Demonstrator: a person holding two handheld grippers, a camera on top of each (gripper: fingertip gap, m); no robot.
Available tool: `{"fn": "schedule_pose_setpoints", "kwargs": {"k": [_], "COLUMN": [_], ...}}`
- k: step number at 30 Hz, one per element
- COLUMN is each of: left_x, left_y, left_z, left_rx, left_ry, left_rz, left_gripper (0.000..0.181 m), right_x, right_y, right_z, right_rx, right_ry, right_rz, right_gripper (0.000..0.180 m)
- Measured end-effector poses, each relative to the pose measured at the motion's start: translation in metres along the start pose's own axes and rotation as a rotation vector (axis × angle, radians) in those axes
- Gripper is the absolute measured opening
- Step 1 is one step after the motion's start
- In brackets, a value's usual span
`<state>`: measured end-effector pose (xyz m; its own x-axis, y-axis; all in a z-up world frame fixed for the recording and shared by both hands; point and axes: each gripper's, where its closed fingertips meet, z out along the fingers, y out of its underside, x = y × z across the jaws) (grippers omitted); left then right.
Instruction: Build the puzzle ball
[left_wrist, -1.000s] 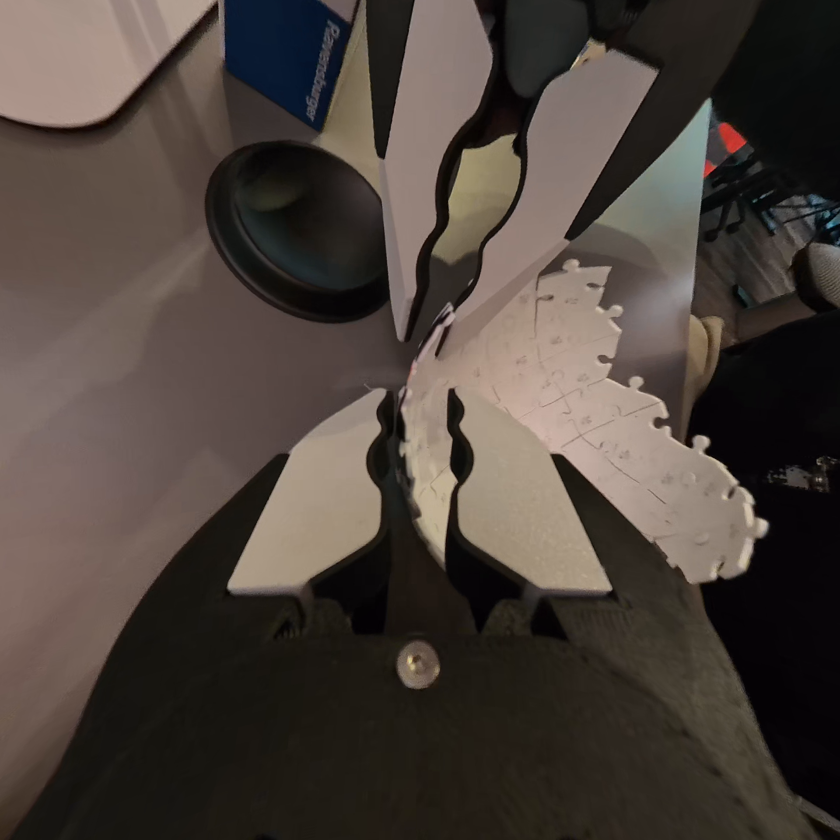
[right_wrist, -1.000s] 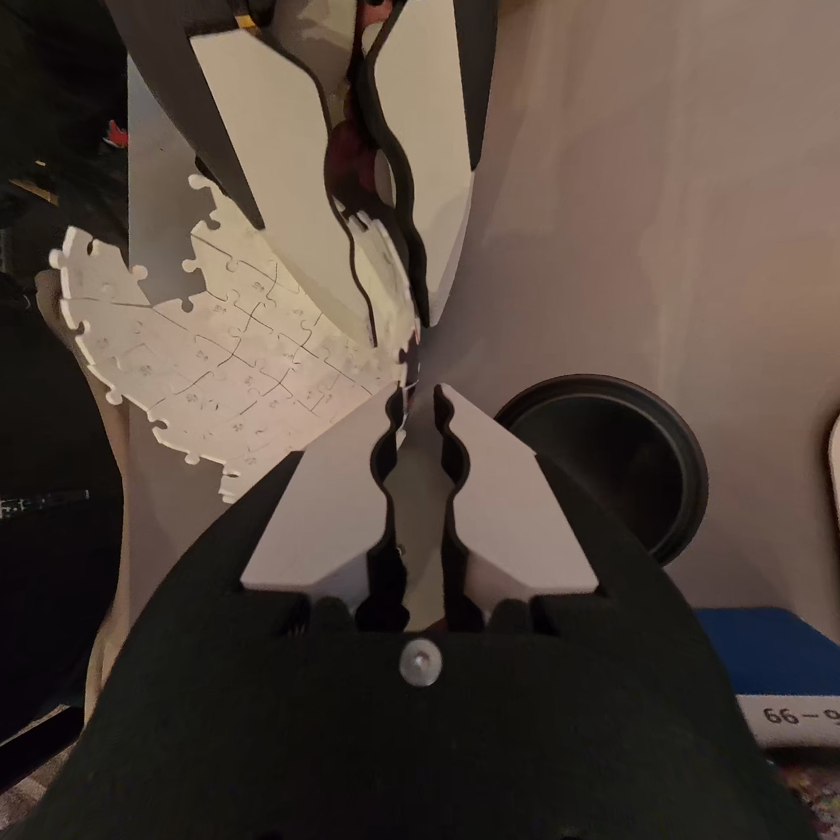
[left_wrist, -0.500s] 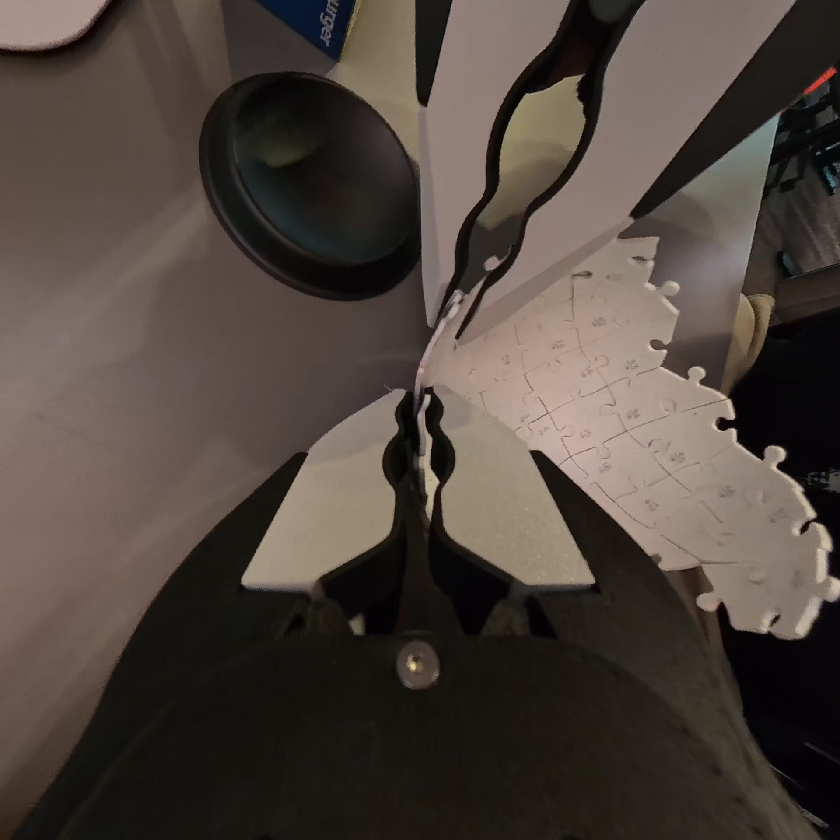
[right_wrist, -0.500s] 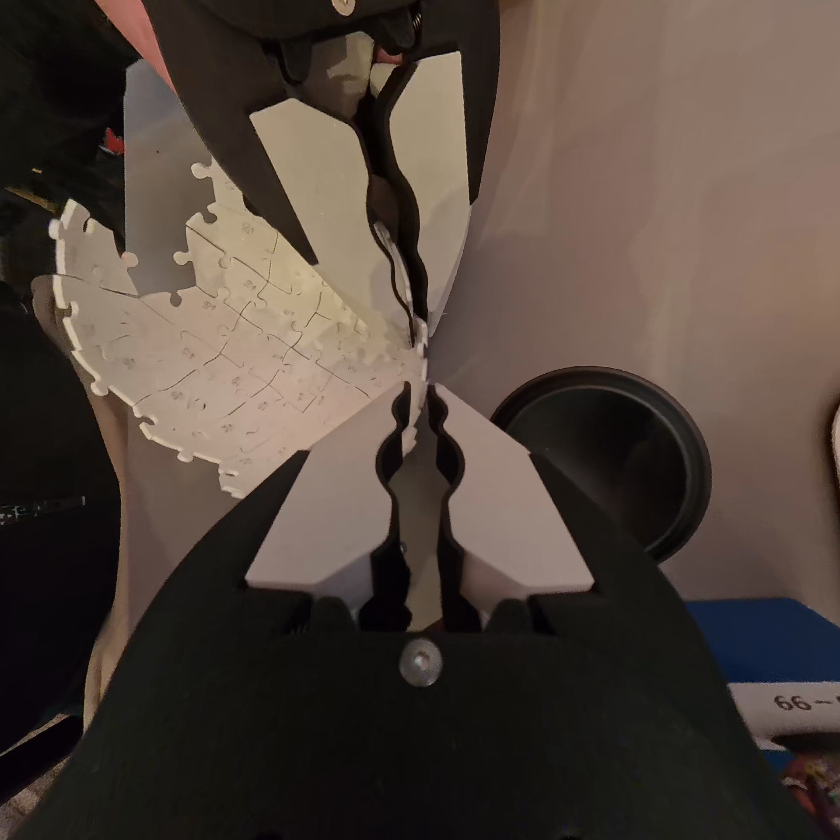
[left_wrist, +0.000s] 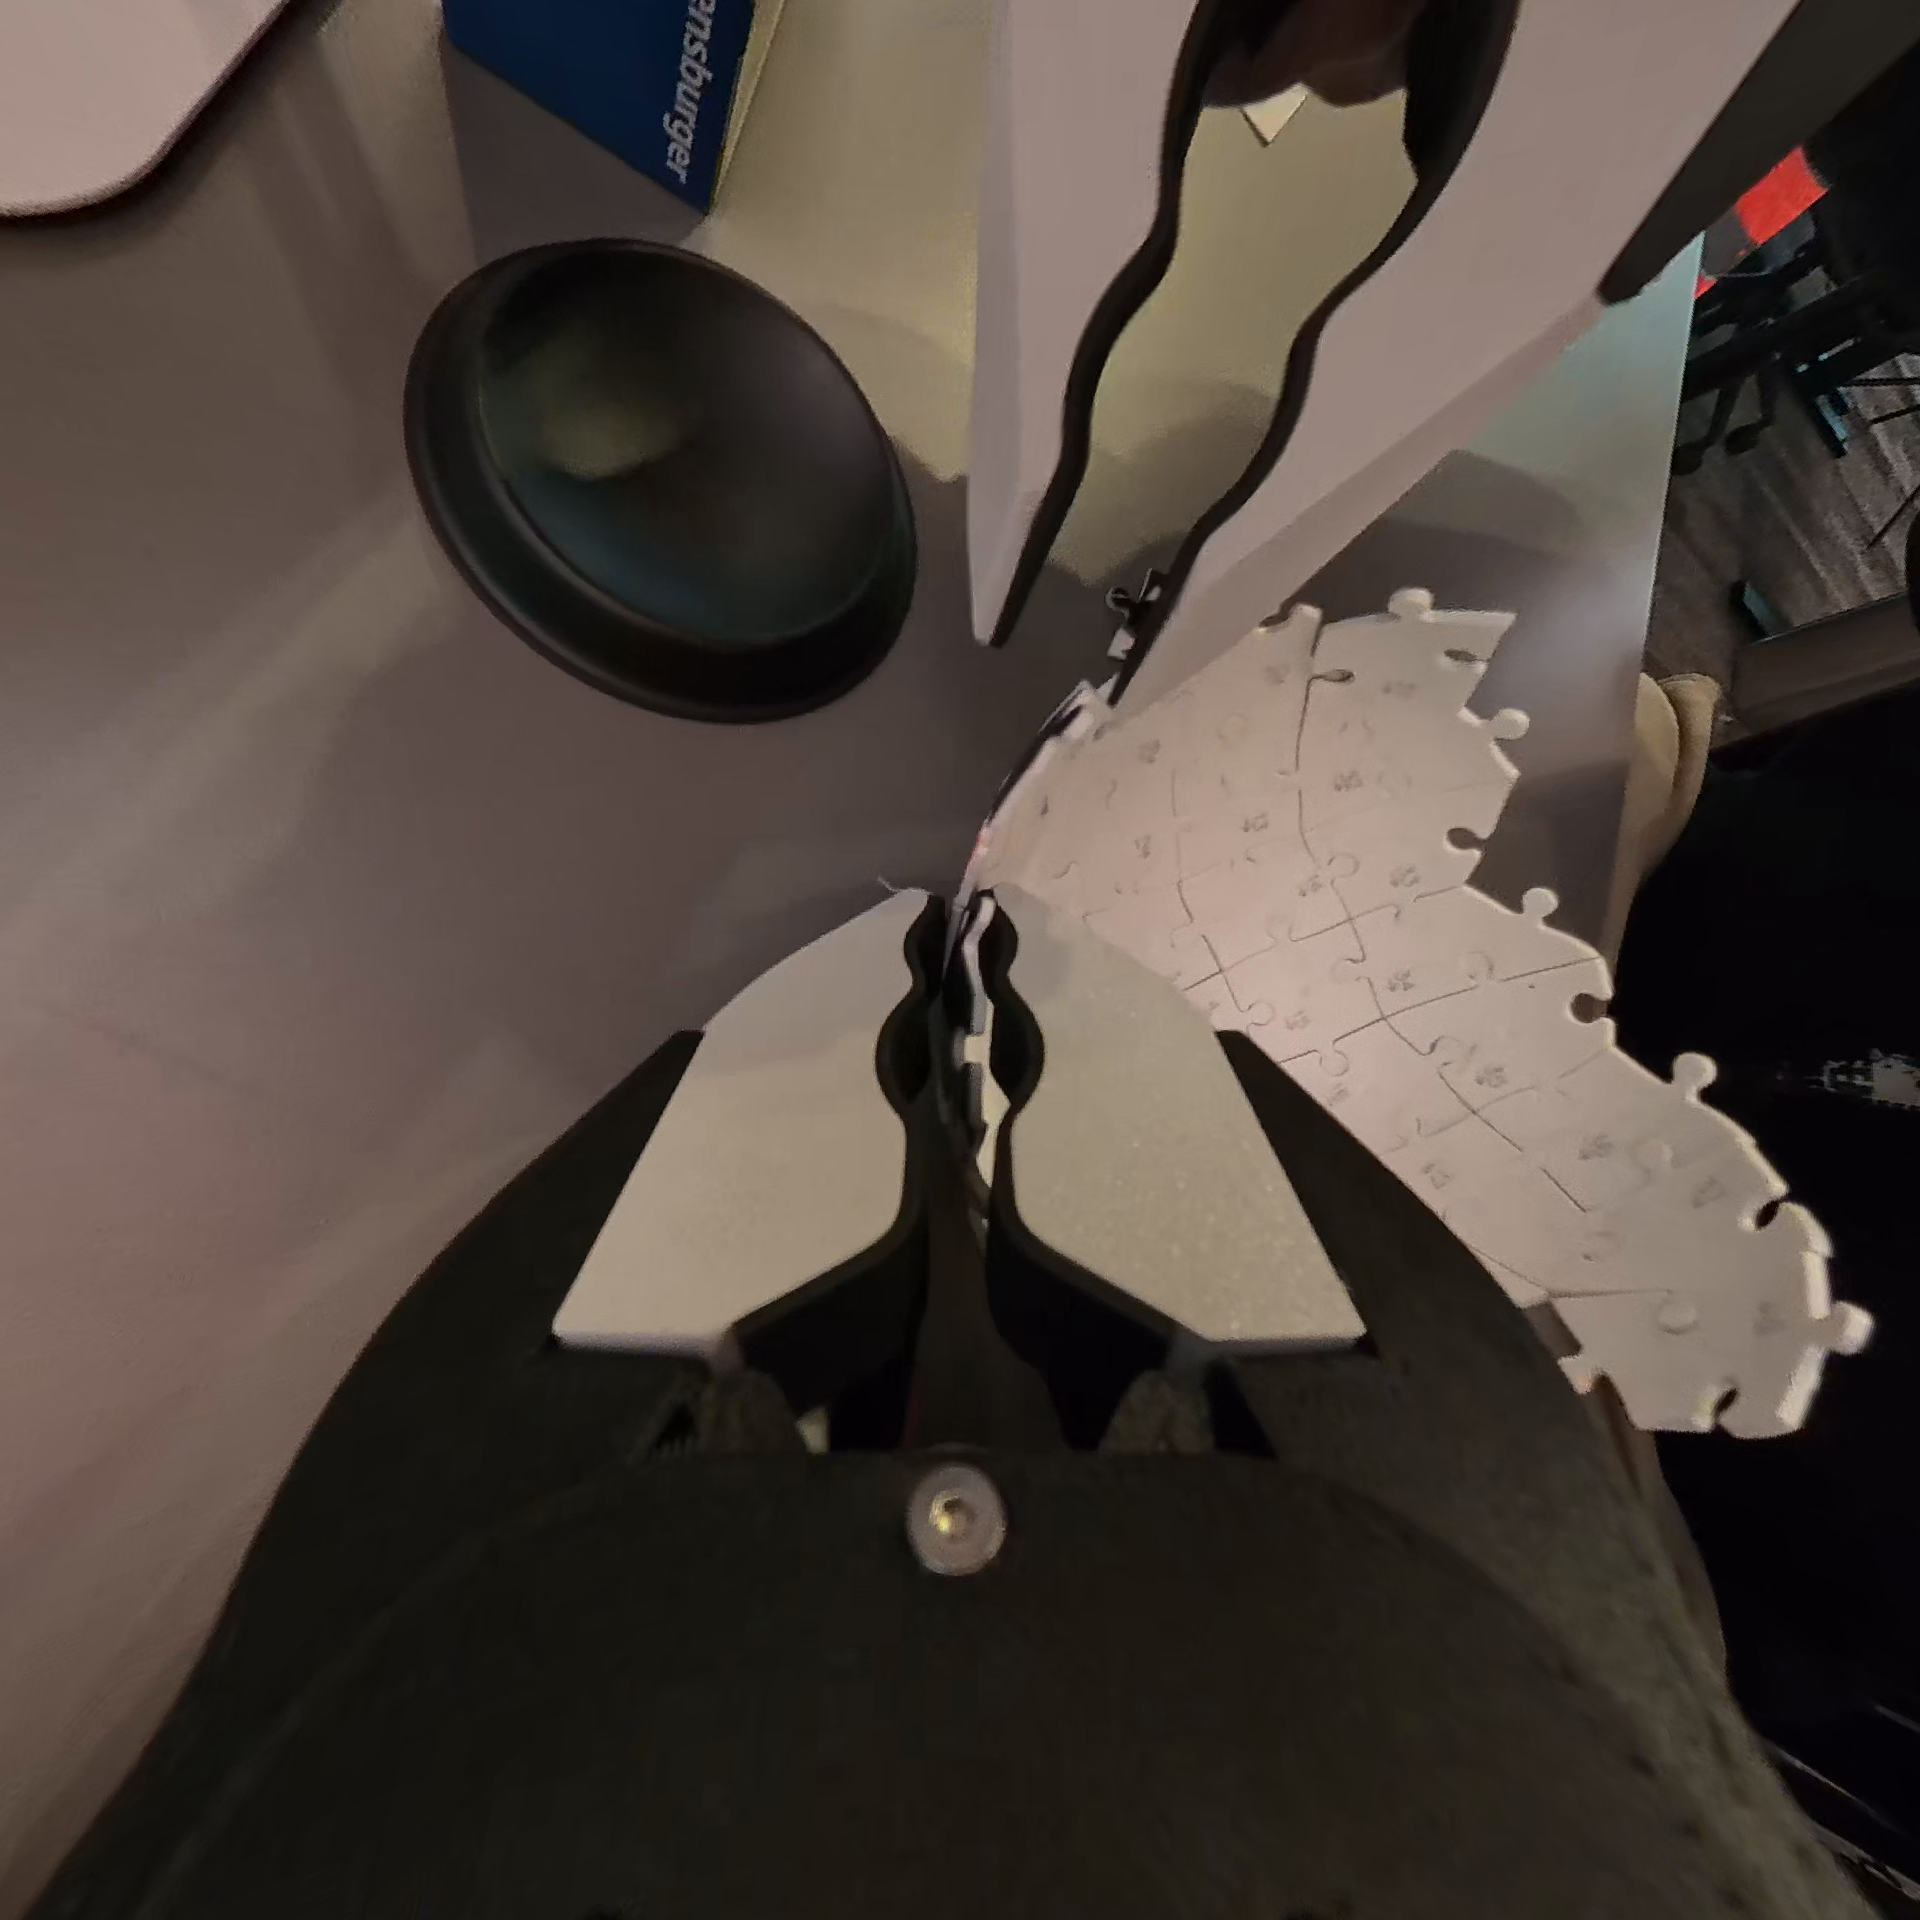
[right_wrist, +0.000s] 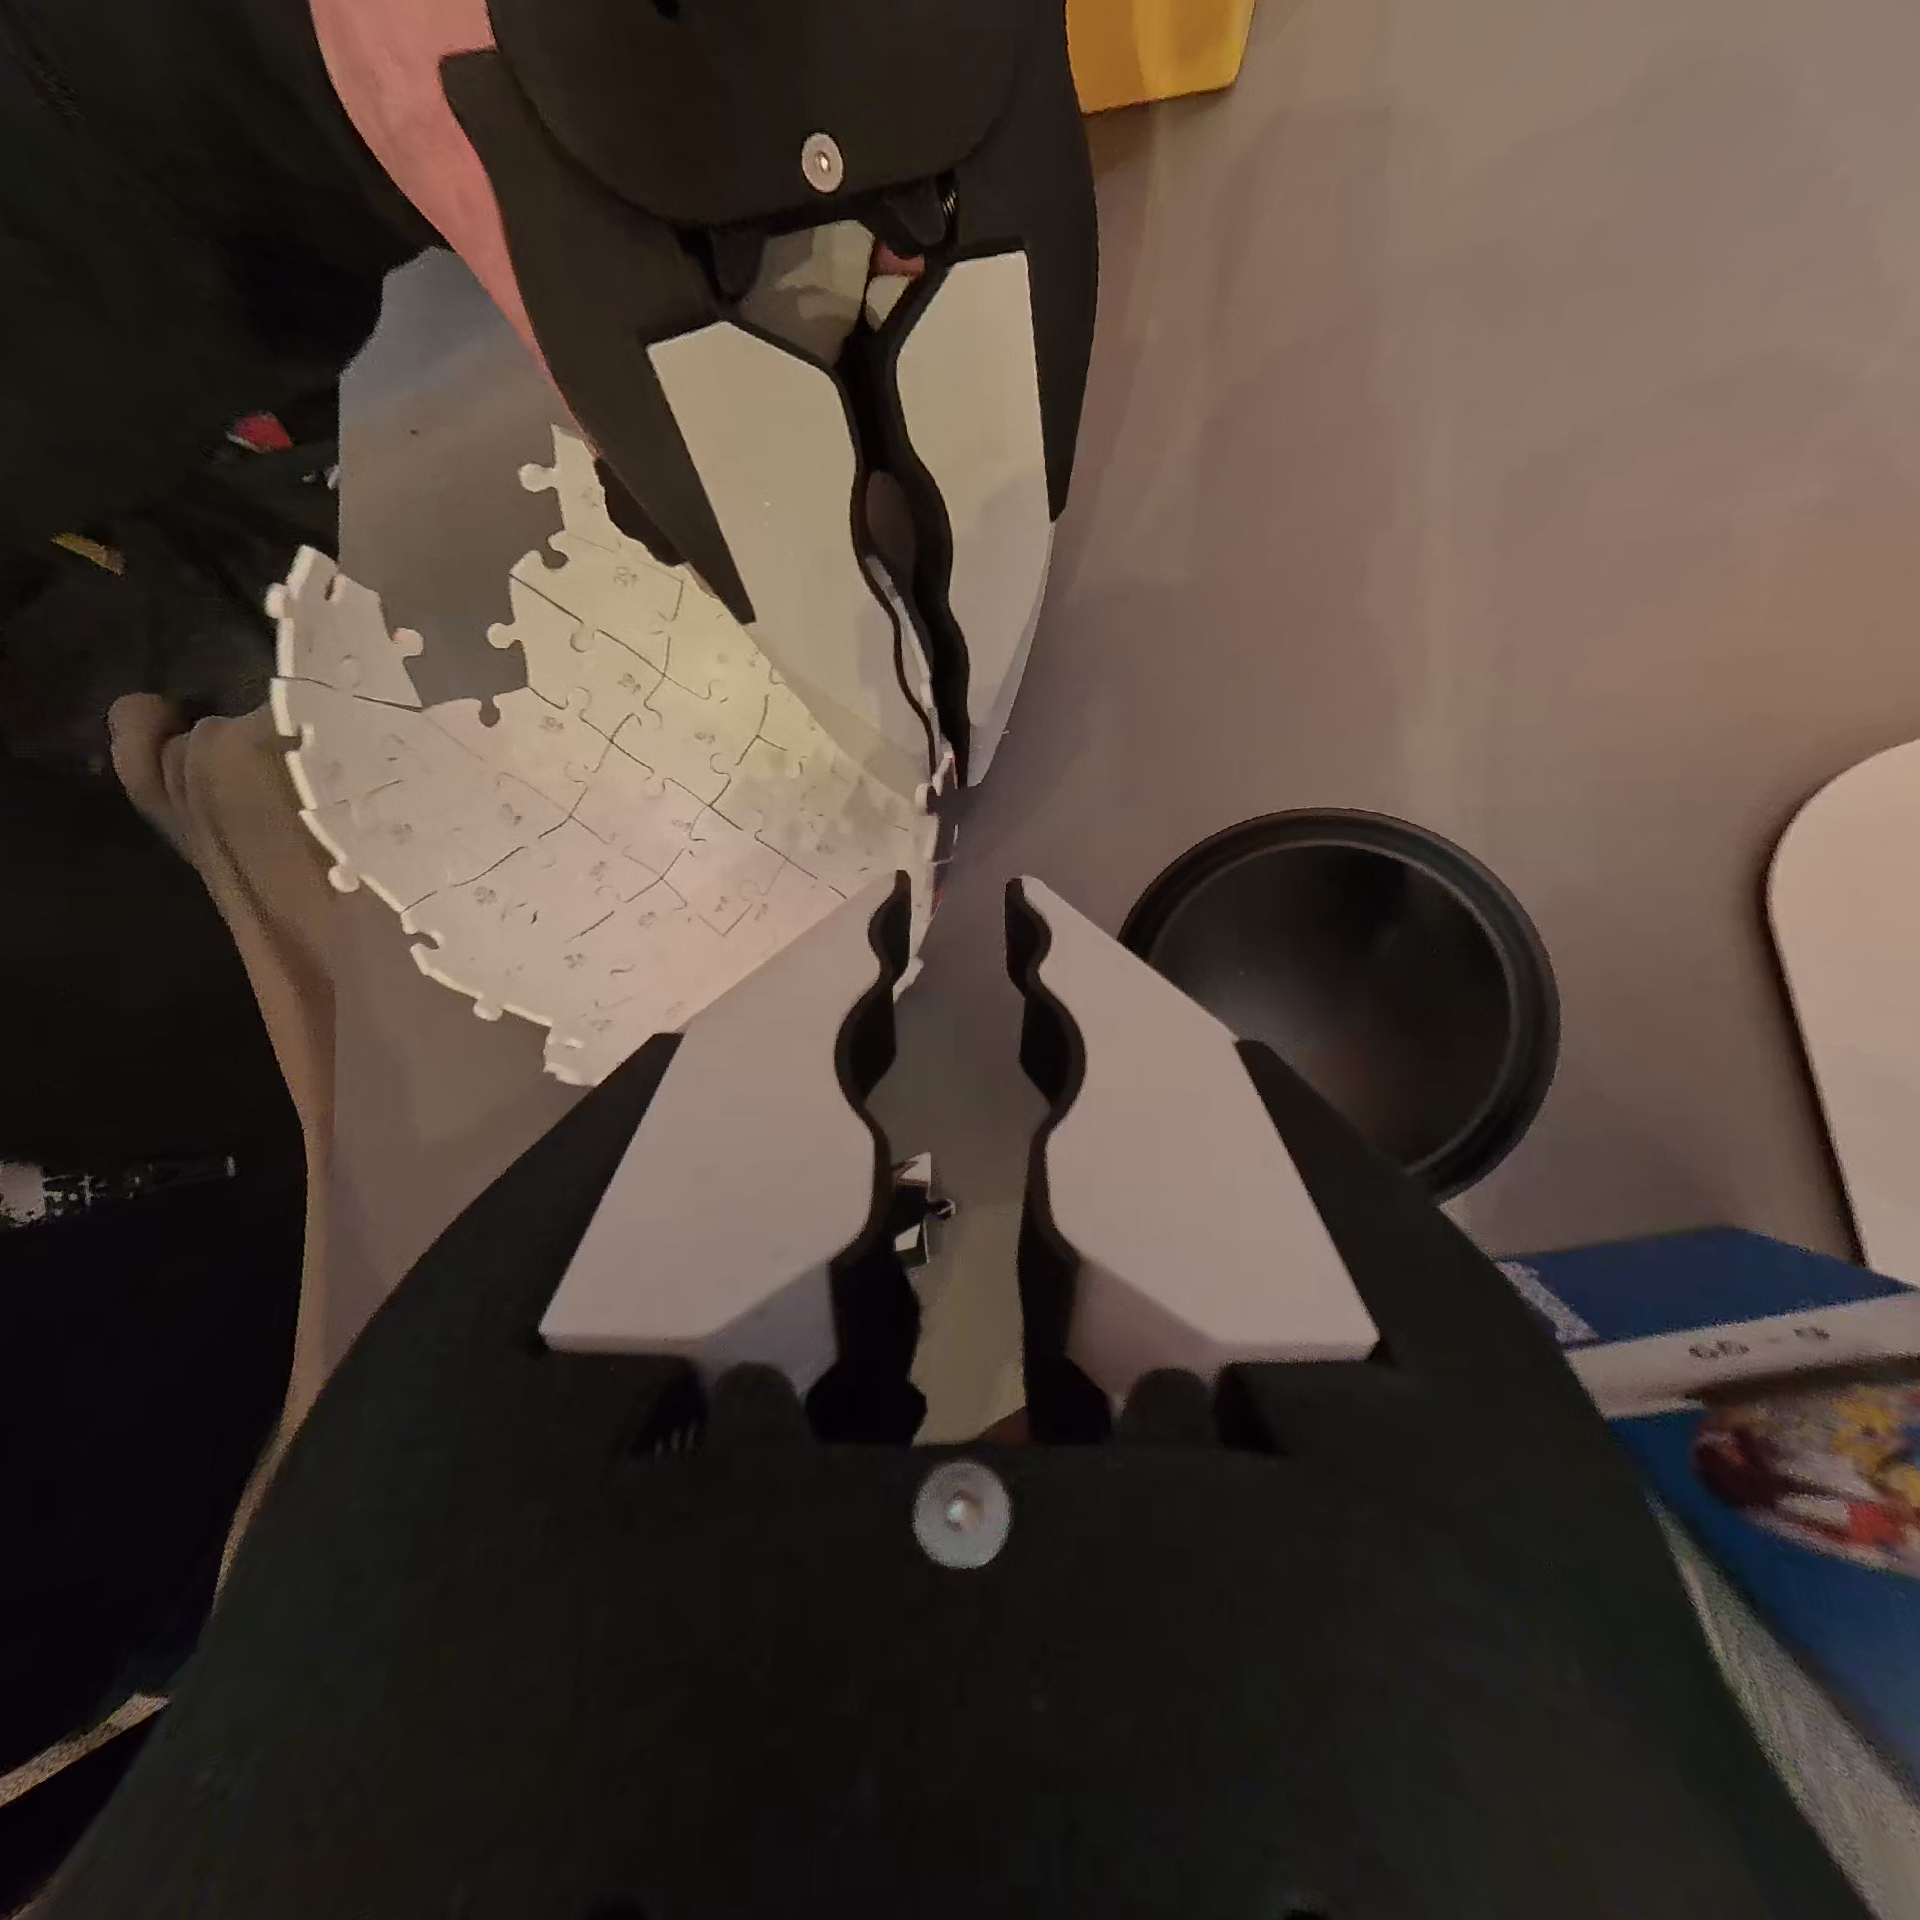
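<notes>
Now the right tongs (right_wrist: 956, 894) have been opened and drawn back from the shell (right_wrist: 582, 821), which is kept clamped at its rim, above the bench (left_wrist: 312, 831), by the left tongs (left_wrist: 961, 920) alone.

White puzzle shell (left_wrist: 1340, 935), black bowl (left_wrist: 665, 478), blue box (left_wrist: 623, 73)

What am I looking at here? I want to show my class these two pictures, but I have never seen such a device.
A person holds two hand-held grippers, each with a camera looking along its two fingers. In the left camera's picture, the left gripper is shut on the rim of a curved white puzzle shell. The right camera looks back from the opposite side; the right gripper is open beside that rim. On the grey table lie a black round stand and a blue puzzle box.
</notes>
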<state>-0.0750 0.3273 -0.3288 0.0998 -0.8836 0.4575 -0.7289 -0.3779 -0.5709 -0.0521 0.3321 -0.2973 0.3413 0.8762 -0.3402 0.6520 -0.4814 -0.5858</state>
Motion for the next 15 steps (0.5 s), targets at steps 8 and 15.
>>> {"fn": "schedule_pose_setpoints", "kwargs": {"k": [8, 15], "left_x": [0.005, 0.011], "left_y": [-0.004, -0.010], "left_z": [-0.005, -0.025], "left_rx": [0.036, 0.101], "left_ry": [0.009, -0.015], "left_rz": [0.013, 0.031], "left_gripper": [0.018, 0.030], "right_x": [-0.006, -0.013], "right_y": [0.000, 0.012], "right_z": [-0.026, -0.051], "right_rx": [0.067, 0.149], "right_ry": [0.059, 0.121], "right_rz": [0.019, 0.058], "right_gripper": [0.018, 0.019]}}
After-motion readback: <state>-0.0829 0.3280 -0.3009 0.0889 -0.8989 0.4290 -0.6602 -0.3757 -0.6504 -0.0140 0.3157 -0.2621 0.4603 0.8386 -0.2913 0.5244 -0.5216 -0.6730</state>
